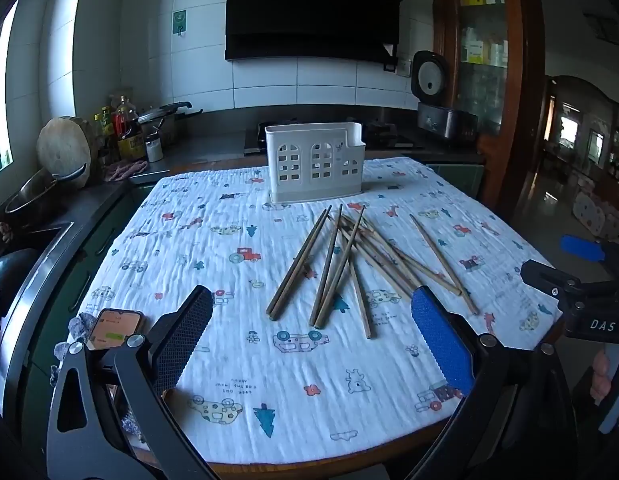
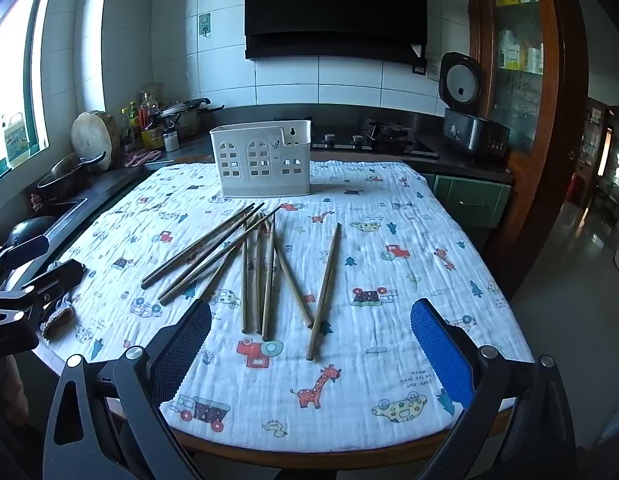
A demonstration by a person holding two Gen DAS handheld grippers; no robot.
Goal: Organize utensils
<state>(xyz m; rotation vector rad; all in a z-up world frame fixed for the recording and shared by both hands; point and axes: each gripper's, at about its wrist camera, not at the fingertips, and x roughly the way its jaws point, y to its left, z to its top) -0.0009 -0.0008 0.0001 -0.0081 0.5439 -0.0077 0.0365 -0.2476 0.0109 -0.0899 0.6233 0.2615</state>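
Several wooden chopsticks point(image 1: 345, 264) lie in a loose crossed pile on the patterned cloth in the middle of the table; they also show in the right wrist view point(image 2: 253, 264). A white utensil holder point(image 1: 315, 162) with window cut-outs stands upright at the table's far edge, behind the pile; it also shows in the right wrist view point(image 2: 261, 162). My left gripper point(image 1: 311, 312) is open and empty, above the near table edge, short of the pile. My right gripper point(image 2: 309, 320) is open and empty, with the nearest chopstick ends between its fingers' line of sight.
The table point(image 2: 349, 454) is covered by a white cartoon-print cloth point(image 2: 389, 216). A phone point(image 1: 115, 328) lies at the near left corner. A counter point(image 1: 197, 152) with bottles, pots and a cutting board runs left and behind; a rice cooker point(image 2: 469, 128) stands at the back right.
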